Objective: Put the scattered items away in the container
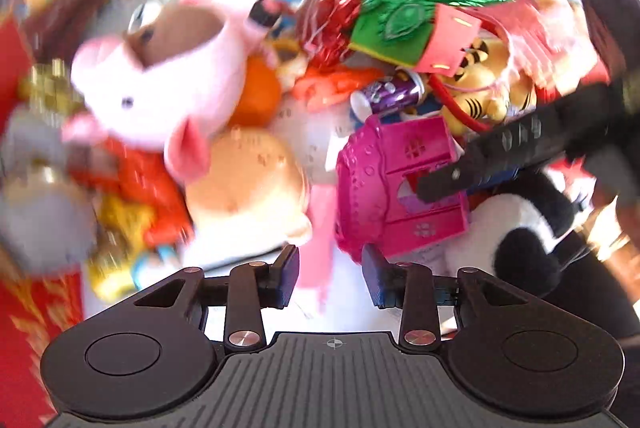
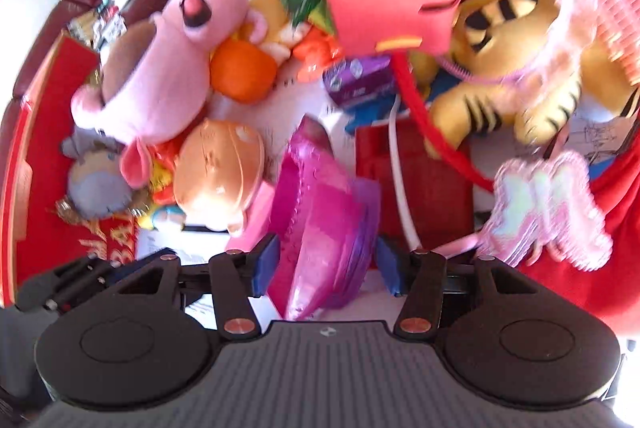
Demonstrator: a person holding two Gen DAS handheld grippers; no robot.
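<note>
A heap of toys lies on a white surface. In the right wrist view my right gripper (image 2: 326,262) stands open around a magenta toy house (image 2: 320,212); its left pad touches the house and a thin gap shows at the right pad. The left wrist view shows the same house (image 1: 400,188) with a black finger (image 1: 472,164) of the right gripper laid over it. My left gripper (image 1: 330,268) is open above a pale pink strip (image 1: 318,228), which its pads do not touch. A pink pig plush (image 1: 160,80) lies to the upper left, blurred.
Around the house lie a tan bun-shaped plush (image 2: 220,164), an orange ball (image 2: 244,72), a purple can (image 2: 360,80), a tiger plush (image 2: 512,76), a red flat box (image 2: 432,188) and a pink winged wand (image 2: 548,204). A red printed box wall (image 2: 28,148) runs along the left.
</note>
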